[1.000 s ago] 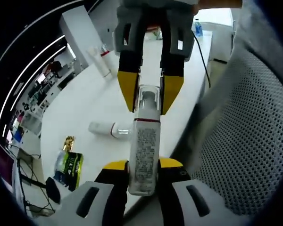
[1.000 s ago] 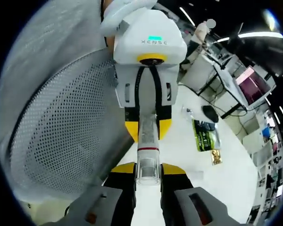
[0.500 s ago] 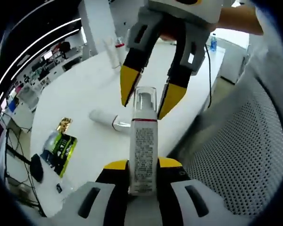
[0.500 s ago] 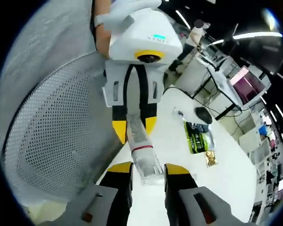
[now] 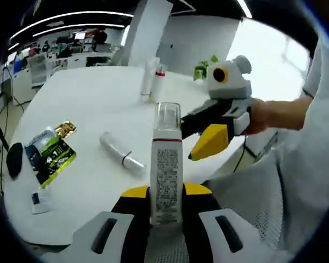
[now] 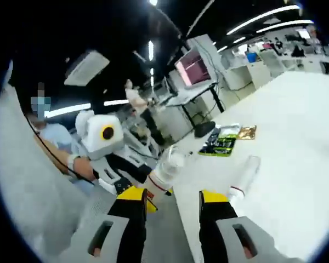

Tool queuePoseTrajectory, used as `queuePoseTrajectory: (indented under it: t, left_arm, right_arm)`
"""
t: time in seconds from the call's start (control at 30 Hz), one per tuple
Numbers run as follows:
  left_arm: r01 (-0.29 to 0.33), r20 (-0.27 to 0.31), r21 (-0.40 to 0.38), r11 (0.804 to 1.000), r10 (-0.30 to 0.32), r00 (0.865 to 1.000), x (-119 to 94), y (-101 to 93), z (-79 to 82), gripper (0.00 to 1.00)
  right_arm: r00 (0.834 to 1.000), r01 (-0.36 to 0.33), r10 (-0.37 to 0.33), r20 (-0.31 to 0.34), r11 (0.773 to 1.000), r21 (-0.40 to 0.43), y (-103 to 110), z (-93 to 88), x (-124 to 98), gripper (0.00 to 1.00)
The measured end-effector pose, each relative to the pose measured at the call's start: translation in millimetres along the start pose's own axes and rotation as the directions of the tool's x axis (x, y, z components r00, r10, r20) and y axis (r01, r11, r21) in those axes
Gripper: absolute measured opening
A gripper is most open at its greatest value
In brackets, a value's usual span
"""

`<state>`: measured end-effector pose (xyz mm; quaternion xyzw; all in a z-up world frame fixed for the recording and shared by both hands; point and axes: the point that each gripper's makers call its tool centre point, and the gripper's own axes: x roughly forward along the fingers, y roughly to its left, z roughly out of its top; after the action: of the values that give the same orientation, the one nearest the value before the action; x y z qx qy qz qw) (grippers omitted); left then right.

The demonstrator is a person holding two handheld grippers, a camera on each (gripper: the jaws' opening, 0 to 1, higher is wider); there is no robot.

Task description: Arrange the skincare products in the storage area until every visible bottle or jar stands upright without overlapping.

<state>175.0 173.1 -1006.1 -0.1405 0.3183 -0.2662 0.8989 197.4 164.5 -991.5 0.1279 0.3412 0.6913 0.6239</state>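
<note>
The left tool (image 5: 164, 192) is clenched on a slim white pump bottle (image 5: 166, 175) — smooth plastic, clear cap, thin red band, fine print down its label — held upright between the yellow-tipped jaws, above the near edge of the round white bench (image 5: 88, 104). The right tool (image 6: 172, 200) has its jaws parted with nothing between them; the bottle sits just beyond them, to their left. A white tube (image 5: 120, 152) with a clear cap lies on its side on the bench. Two tall white bottles (image 5: 152, 78) stand far back. A glossy green sachet (image 5: 48, 155) lies flat.
</note>
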Motion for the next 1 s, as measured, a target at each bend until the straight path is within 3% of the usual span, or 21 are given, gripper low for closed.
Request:
queuePoseTrajectory:
  t: [0.1,0.27,0.37,0.43,0.47,0.5,0.67,0.77,0.87,1.0]
  left_arm:
    - [0.020,0.026,-0.043,0.999,-0.019,0.999,-2,-0.6,5.4,0.17]
    - [0.069,-0.003,-0.054,0.996,-0.070,0.998,1,-10.1,-0.6,0.17]
    - [0.094,-0.007,-0.062,0.994,-0.095,0.995,1,-15.4,-1.3,0.17]
    - [0.111,-0.001,-0.087,0.990,-0.112,0.994,-1,-16.9,0.1,0.17]
    - [0.116,0.011,-0.087,0.989,-0.116,0.993,-1,-16.6,2.0,0.18]
    - [0.131,0.003,-0.108,0.986,-0.131,0.991,-1,-18.6,1.1,0.18]
    - [0.126,-0.012,-0.066,0.990,-0.127,0.992,3,-21.9,-2.7,0.18]
    - [0.088,-0.004,0.030,0.996,-0.088,0.996,6,-16.7,-1.8,0.18]
    - [0.049,-0.001,0.063,0.997,-0.049,0.999,8,-12.3,-3.2,0.18]
    - [0.003,-0.061,0.174,0.985,0.007,0.998,12,-6.6,-15.7,0.20]
  right_arm:
    - [0.999,-0.040,0.039,0.006,0.998,0.040,11,-3.7,7,0.28]
    - [0.996,-0.070,0.063,0.063,0.992,0.107,18,3.2,14,0.26]
    - [0.992,-0.105,0.093,0.084,0.982,0.158,25,3.9,19,0.24]
    - [0.988,-0.134,0.117,0.100,0.974,0.182,31,5.6,20,0.18]
    - [0.986,-0.144,0.120,0.116,0.962,0.233,33,7.4,20,0.17]
    - [0.985,-0.144,0.120,0.120,0.966,0.213,32,8.6,21,0.16]
    - [0.993,-0.111,0.104,0.063,0.984,0.139,37,6.2,19,0.15]
    - [0.996,-0.087,0.083,0.044,0.992,0.092,34,7.0,20,0.15]
    - [0.999,-0.048,0.047,0.023,0.998,0.041,29,6.4,19,0.15]
    - [0.999,0.009,-0.009,0.039,1.000,-0.002,19,13.1,10,0.15]
